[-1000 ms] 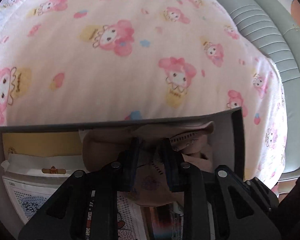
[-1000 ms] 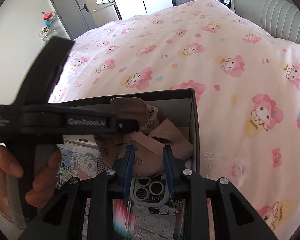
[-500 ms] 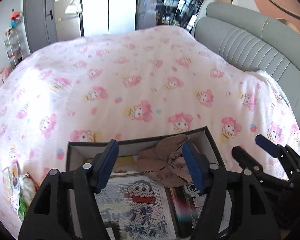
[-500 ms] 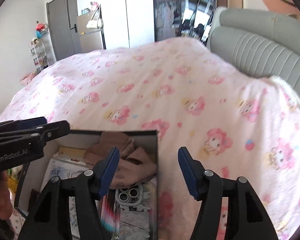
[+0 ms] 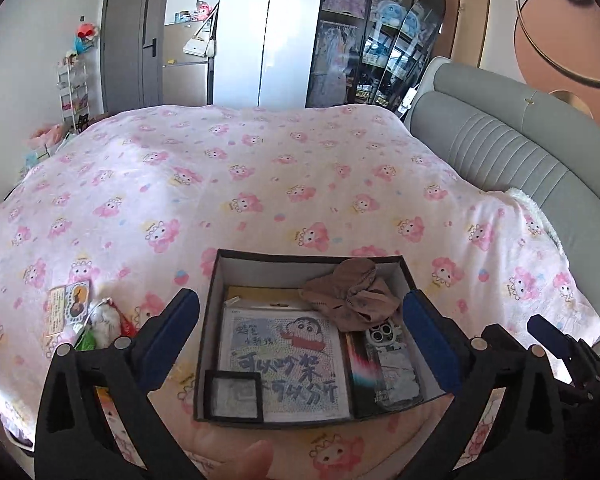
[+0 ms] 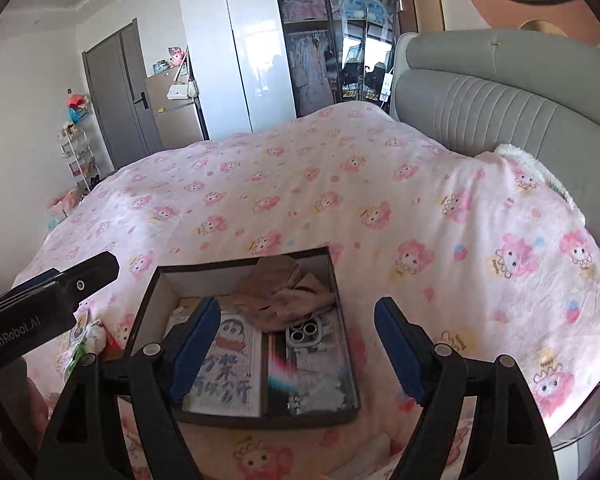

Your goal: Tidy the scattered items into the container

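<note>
A dark open box sits on the pink cartoon bedspread. Inside it lie a crumpled brown cloth, a cartoon booklet, a phone case and a small black frame. My left gripper hangs above and in front of the box, open wide and holding nothing. My right gripper is likewise open and holding nothing, over the box's near right part, with the cloth beyond its fingertips. A card packet and a small plush charm lie on the bedspread left of the box.
The bedspread runs far back to a wardrobe and a grey door. A grey padded headboard curves along the right. The left tool's black body crosses the right wrist view at the left. A thumb tip shows at the bottom.
Both grippers held the brown cloth low inside the box; they have opened, left it there, and drawn back and up, so the whole box and bed now show.
</note>
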A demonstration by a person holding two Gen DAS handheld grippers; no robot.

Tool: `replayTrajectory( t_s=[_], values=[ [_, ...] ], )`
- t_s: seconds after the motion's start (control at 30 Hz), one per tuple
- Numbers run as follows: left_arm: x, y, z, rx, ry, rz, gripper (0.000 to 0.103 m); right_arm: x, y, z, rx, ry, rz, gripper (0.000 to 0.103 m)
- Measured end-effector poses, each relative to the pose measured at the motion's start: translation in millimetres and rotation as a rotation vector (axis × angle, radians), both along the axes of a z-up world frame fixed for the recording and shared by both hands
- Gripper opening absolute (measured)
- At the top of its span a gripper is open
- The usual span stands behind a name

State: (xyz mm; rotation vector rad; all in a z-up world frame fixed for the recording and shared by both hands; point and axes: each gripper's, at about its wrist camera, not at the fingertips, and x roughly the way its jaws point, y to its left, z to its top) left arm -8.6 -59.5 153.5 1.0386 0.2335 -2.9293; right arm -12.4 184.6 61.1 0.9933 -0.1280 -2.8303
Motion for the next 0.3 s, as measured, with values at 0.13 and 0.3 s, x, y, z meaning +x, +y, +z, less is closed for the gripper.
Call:
replayTrajectory(
  t_s=[0.13, 0.3],
  values=[
    [25, -4, 3, -0.005, 0.026, -0.005, 0.102, 19, -4, 6, 0.001, 0.018, 0.012, 0.078],
    [46, -8, 10, -0.01, 0.038, -0.006, 0.102, 37, -16, 15, -0.009, 0.033, 0.038, 0.078]
  ],
)
